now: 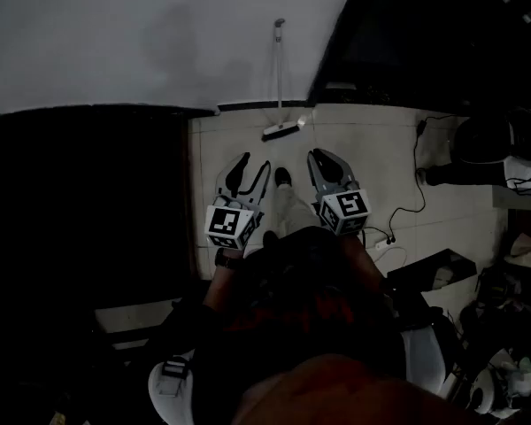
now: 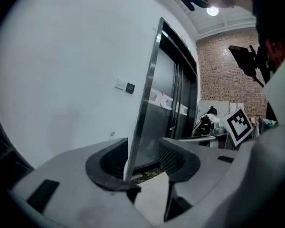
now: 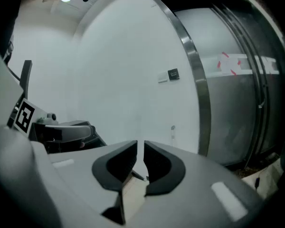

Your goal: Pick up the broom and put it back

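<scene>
Pale-headed thin broom (image 1: 283,129) leans on the wall (image 1: 115,34); left gripper (image 1: 254,163) gapes empty, right gripper (image 1: 319,155) nearly closed, empty.

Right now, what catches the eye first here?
The broom stands against the white wall, straight ahead, with its head on the tiled floor. Below it in the head view, the left gripper and right gripper point toward it, both empty.

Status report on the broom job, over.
Left gripper open, empty; right gripper fingers nearly together, empty. Broom leaning on wall ahead, untouched. Cable on floor to the right, off the path.
</scene>
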Demonstrator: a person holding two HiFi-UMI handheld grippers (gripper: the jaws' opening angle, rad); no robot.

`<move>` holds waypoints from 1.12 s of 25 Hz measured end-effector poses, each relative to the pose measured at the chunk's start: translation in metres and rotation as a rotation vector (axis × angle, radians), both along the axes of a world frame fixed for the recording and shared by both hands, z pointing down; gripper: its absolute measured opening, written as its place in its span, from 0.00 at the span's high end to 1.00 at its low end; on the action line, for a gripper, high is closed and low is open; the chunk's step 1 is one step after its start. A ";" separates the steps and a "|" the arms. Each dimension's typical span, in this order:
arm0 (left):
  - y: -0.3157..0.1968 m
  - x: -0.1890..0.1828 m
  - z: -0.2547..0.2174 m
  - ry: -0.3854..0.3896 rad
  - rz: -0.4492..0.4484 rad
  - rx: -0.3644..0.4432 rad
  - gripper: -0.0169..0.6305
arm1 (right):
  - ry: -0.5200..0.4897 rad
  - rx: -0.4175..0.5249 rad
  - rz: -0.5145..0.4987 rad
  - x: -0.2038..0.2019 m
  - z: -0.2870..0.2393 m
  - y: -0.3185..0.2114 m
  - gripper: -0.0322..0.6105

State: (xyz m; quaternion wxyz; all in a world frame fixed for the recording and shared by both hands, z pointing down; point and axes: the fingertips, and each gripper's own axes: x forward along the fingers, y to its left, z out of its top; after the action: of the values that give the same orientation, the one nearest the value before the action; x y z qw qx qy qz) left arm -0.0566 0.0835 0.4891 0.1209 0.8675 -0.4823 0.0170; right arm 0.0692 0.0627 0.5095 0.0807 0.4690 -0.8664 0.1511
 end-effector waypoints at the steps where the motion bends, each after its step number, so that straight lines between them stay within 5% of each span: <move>1: -0.017 -0.001 0.001 -0.005 -0.008 -0.001 0.69 | 0.002 -0.008 -0.002 0.000 0.004 -0.018 0.87; 6: -0.125 0.005 0.005 -0.043 -0.040 -0.025 0.69 | 0.049 -0.091 -0.007 0.012 0.047 -0.139 0.72; 10: -0.191 0.001 0.001 -0.076 -0.087 -0.048 0.68 | 0.039 -0.209 0.004 0.018 0.076 -0.223 0.71; 15: -0.255 -0.020 0.011 -0.105 -0.147 -0.076 0.68 | 0.086 -0.248 -0.011 0.003 0.116 -0.330 0.70; 24: -0.280 -0.074 0.029 -0.181 -0.263 -0.190 0.68 | 0.299 -0.376 -0.036 -0.039 0.251 -0.483 0.70; 28: -0.258 -0.078 0.041 -0.193 -0.311 -0.242 0.68 | 0.421 -0.409 0.025 -0.019 0.311 -0.521 0.70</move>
State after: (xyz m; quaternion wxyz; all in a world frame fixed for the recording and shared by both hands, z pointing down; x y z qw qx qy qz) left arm -0.1349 -0.1742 0.5304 0.1789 0.7560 -0.6141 0.1387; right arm 0.0504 -0.4583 0.8208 0.3497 0.4747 -0.7764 0.2228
